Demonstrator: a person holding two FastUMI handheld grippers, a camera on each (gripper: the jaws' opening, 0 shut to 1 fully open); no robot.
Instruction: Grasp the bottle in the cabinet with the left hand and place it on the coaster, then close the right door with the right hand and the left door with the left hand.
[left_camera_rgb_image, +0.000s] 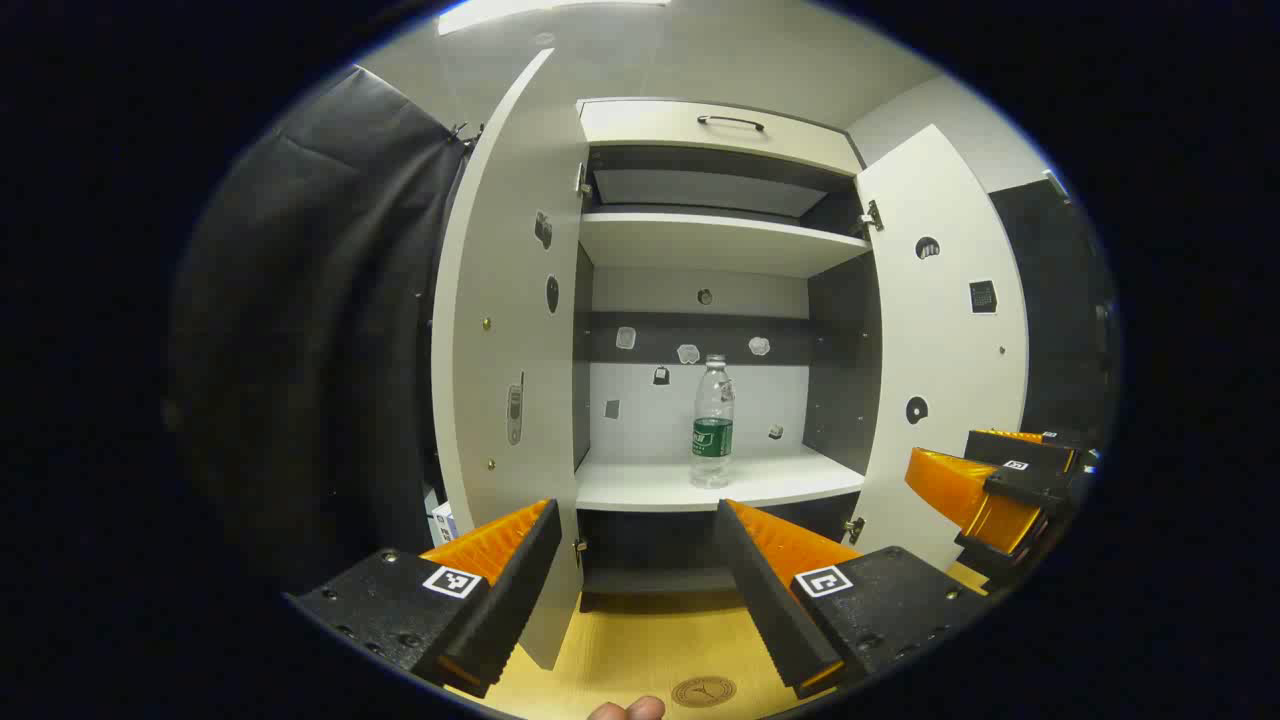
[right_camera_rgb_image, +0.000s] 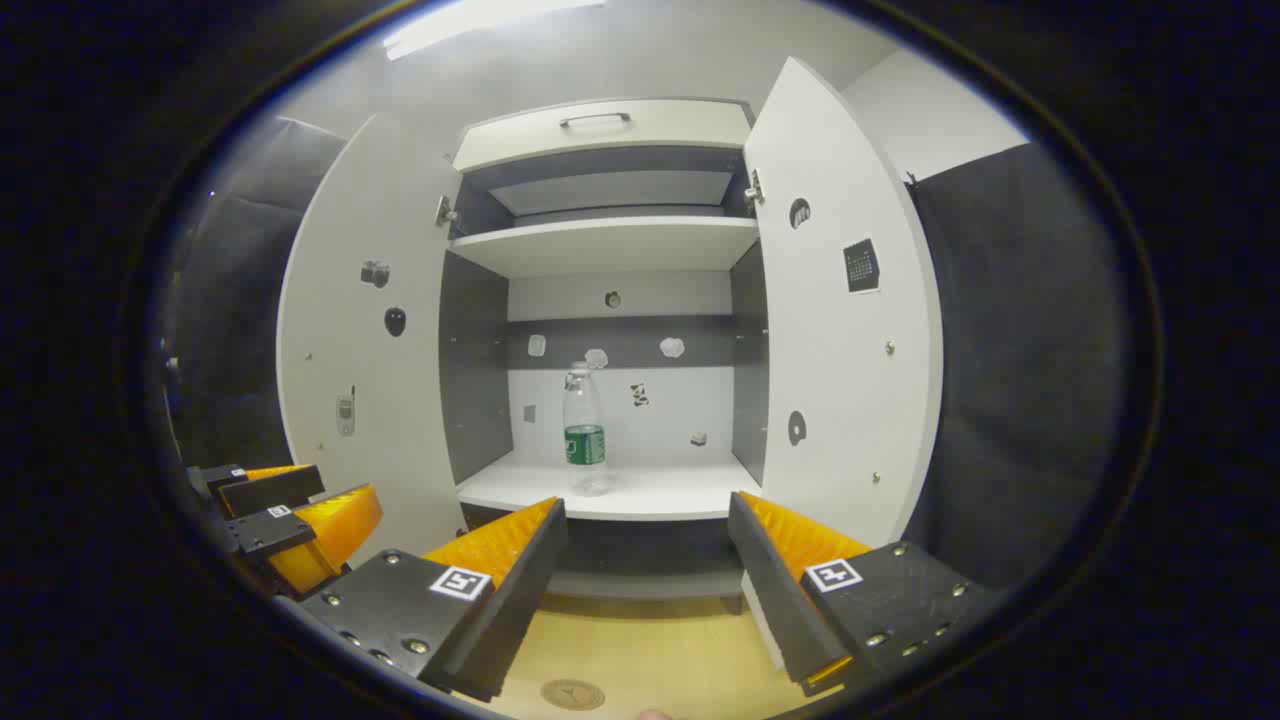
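Note:
A clear plastic bottle (left_camera_rgb_image: 712, 422) with a green label stands upright on the white lower shelf (left_camera_rgb_image: 640, 488) of the open cabinet; the right gripper view shows the bottle (right_camera_rgb_image: 584, 430) left of the shelf's middle. Both doors stand wide open: left door (left_camera_rgb_image: 510, 330) (right_camera_rgb_image: 350, 340), right door (left_camera_rgb_image: 945, 330) (right_camera_rgb_image: 840, 320). A round brown coaster (left_camera_rgb_image: 703, 691) (right_camera_rgb_image: 572, 694) lies on the wooden tabletop in front of the cabinet. My left gripper (left_camera_rgb_image: 640, 590) is open, well short of the shelf. My right gripper (right_camera_rgb_image: 645, 590) is open too, and appears at the right edge of the left gripper view (left_camera_rgb_image: 1000, 490).
The wooden tabletop (left_camera_rgb_image: 640, 640) runs below the cabinet. An upper shelf (left_camera_rgb_image: 710, 240) and a top drawer with a handle (left_camera_rgb_image: 730, 122) sit above. Black cloth walls (left_camera_rgb_image: 330, 300) (right_camera_rgb_image: 1010, 350) flank the cabinet. A fingertip (left_camera_rgb_image: 628, 709) shows at the bottom edge.

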